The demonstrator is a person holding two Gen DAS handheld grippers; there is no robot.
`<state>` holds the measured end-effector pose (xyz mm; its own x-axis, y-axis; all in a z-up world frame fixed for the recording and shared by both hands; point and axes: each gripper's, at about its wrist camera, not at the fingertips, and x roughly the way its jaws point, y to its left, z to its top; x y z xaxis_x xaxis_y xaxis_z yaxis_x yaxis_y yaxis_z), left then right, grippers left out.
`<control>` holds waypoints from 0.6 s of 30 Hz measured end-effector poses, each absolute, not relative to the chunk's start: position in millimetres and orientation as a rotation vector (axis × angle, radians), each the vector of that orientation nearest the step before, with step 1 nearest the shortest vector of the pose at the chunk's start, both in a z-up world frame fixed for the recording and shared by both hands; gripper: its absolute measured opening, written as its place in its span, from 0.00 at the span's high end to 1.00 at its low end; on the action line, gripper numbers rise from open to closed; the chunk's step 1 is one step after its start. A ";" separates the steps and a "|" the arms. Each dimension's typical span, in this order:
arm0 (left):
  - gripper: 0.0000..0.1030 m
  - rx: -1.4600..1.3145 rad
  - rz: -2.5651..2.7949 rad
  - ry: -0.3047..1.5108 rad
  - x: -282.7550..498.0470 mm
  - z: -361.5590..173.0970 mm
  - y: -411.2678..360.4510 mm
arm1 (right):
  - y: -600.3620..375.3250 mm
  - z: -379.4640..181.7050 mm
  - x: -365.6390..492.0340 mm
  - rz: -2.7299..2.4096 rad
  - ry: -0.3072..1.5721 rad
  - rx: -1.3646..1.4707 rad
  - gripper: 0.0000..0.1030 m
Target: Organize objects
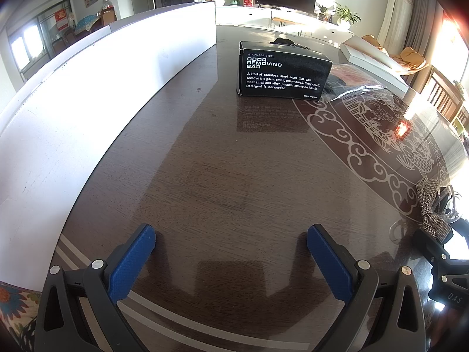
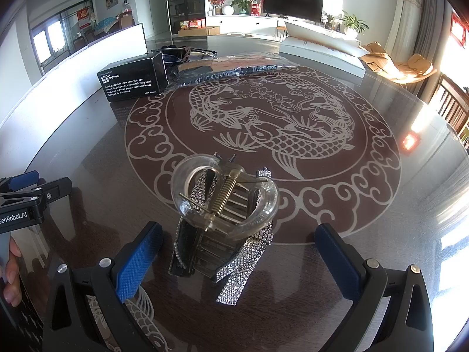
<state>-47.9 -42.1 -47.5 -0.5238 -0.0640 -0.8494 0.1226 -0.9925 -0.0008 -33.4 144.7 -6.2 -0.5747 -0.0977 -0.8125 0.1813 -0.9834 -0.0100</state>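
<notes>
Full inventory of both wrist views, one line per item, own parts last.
Hair claw clip: 1, clear plastic with a rhinestone bow, on the table between the right tool's open fingers, not gripped.
Odor removing bar box: 1, black with white print, far side of the table.
Plastic bag: 1, clear with dark contents, right of the box and touching it.
Dark items behind the box: count unclear, too small to identify.
White panel: 1, upright along the table's left edge.
White flat box: 1, far right of the table.
Table: 1, dark wood with a pale fish medallion.
Left tool: 1, black with blue pads, open, empty.
Right tool: 1, same colours, open.
</notes>
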 end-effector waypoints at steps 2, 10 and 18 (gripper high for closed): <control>0.00 1.474 -2.651 0.092 -47.7 -47.4 -42.0 | 144.6 -6.0 -33.2 -2.652 0.138 1.360 0.00; 0.00 1.473 -2.651 0.092 -46.8 -47.1 -41.8 | 144.6 -6.2 -33.5 -2.653 0.137 1.360 0.00; 0.00 1.473 -2.651 0.092 -46.2 -47.0 -41.9 | 144.6 -6.1 -33.4 -2.653 0.137 1.360 0.00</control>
